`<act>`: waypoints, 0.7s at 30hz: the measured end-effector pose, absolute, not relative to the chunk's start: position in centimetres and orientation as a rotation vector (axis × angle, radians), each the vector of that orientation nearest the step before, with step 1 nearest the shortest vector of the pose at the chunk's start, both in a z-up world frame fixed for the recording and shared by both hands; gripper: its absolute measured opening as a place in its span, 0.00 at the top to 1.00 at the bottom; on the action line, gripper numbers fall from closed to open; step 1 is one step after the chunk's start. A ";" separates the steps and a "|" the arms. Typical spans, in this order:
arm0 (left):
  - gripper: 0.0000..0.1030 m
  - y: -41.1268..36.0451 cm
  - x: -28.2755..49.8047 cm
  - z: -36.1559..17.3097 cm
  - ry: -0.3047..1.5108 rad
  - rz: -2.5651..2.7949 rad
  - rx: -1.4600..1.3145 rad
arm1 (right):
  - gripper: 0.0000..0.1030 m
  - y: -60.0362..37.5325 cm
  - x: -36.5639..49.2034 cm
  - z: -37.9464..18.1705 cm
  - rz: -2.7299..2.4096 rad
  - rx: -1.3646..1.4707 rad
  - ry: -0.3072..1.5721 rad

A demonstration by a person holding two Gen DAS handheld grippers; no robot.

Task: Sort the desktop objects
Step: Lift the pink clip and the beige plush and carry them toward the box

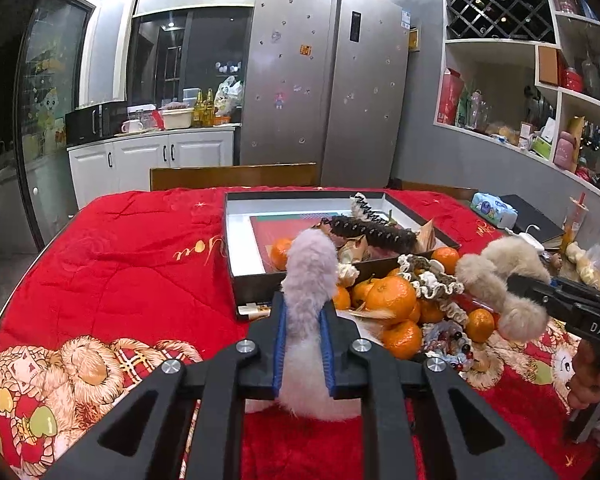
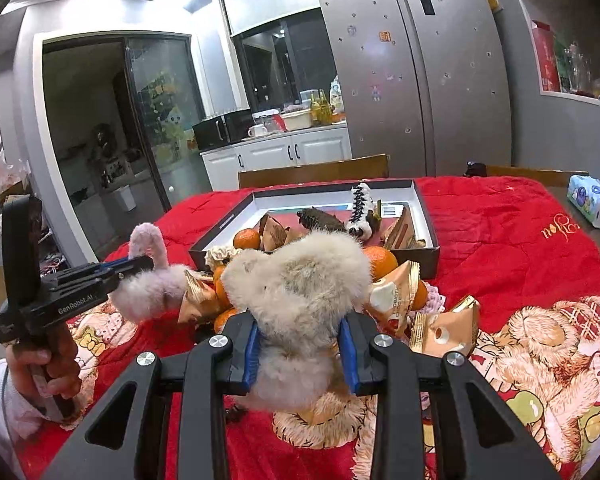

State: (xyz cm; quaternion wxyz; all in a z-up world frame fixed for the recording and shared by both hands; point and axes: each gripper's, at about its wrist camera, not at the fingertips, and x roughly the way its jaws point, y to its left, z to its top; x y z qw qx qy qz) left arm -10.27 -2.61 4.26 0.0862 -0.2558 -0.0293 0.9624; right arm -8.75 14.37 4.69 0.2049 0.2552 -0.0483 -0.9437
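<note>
Both hand-held grippers, left (image 1: pixel 304 320) clamped on a lilac fluffy scrunchie (image 1: pixel 310 264) and right (image 2: pixel 300 344) on a beige one (image 2: pixel 300 280), should carry them level over the box (image 1: pixel 240 240) at frame centre before releasing.

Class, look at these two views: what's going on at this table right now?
A person is sorting a heap of things on a red tablecloth using two handheld grippers. The left gripper is shut on a lilac fluffy hair tie; the right gripper is shut on a beige fluffy hair tie. Both are held above the tangerines and snack packets. The open box behind already holds hair clips and packets.
</note>
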 end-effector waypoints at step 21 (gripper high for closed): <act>0.86 -1.8 -9.2 5.2 -0.119 2.834 -0.744 | 0.69 13.4 -8.6 4.7 -2.602 0.707 -0.147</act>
